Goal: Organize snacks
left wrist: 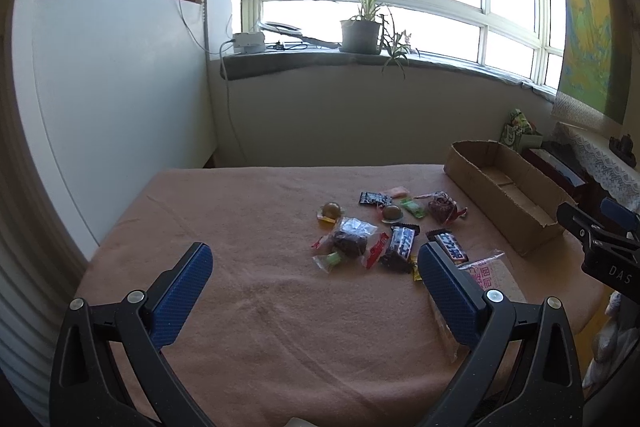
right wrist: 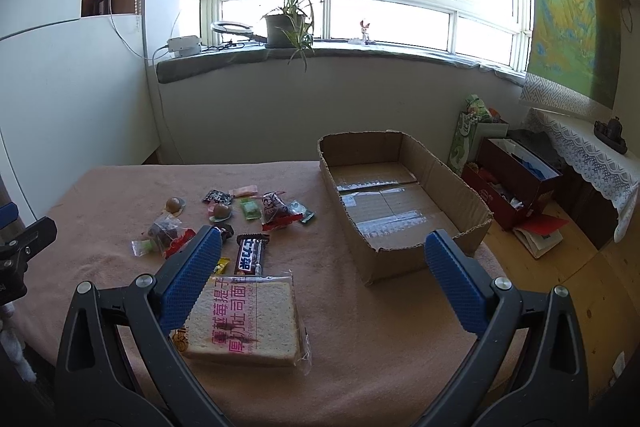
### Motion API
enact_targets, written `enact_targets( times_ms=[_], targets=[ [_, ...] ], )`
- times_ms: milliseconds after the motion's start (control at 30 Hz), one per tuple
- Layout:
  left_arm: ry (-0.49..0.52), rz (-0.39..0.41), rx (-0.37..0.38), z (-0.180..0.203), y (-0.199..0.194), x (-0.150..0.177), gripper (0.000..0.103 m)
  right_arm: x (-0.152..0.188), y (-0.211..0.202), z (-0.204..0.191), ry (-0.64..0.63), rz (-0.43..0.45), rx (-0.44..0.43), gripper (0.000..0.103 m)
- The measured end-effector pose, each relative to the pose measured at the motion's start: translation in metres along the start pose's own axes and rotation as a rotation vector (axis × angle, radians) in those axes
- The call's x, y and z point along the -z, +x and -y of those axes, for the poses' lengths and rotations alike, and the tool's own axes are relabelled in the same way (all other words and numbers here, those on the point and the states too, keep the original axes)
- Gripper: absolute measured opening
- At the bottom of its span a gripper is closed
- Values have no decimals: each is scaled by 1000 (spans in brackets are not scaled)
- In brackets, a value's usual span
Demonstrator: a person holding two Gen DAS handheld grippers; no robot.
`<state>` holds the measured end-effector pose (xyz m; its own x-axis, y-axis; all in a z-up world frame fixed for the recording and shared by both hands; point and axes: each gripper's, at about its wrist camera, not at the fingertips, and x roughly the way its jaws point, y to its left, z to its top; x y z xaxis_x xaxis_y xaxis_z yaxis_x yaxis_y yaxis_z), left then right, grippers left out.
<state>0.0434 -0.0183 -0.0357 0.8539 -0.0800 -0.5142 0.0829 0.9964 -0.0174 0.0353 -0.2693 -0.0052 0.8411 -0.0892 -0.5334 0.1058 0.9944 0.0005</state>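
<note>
Left gripper (left wrist: 316, 259): jaws wide apart, nothing between them, held above the pink cloth (left wrist: 248, 291) on the table. Left wrist view, items ahead: a loose cluster of snacks right of centre. Listed: two round brown jelly cups (left wrist: 331, 211), a black sachet (left wrist: 374, 199), a pink candy (left wrist: 395, 191), a green candy (left wrist: 414, 207), two clear bags of dark sweets (left wrist: 352, 241), two dark chocolate bars (left wrist: 402, 243). A bagged bread slice (left wrist: 494, 273) lies nearest, partly behind the right finger. Box (left wrist: 500, 191), brown cardboard, open-topped, stands on the cloth just right of the cluster; contents not seen from here. The right gripper's black frame shows at the right edge. A potted plant (left wrist: 360, 27) sits on the windowsill.

Right gripper (right wrist: 322, 251): jaws also spread wide, holding nothing, held over the cloth (right wrist: 380, 327). Right wrist view: bread slice (right wrist: 248, 323), in clear wrap with pink print, lies flat near the left finger, which overlaps its corner in view. One chocolate bar (right wrist: 251, 254) lies just beyond the bread. The remaining snacks are scattered farther back and left. Box (right wrist: 404, 203) stands right of them, its visible floor bare, taped. Plant (right wrist: 286, 19) on the sill.
</note>
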Motion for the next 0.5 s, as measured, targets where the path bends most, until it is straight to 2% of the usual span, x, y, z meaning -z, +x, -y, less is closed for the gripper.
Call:
enact_targets(
  times_ms=[500],
  targets=[
    [11, -15, 6, 0, 4, 0, 100, -1, 6, -1, 2, -2, -17, 103]
  ],
)
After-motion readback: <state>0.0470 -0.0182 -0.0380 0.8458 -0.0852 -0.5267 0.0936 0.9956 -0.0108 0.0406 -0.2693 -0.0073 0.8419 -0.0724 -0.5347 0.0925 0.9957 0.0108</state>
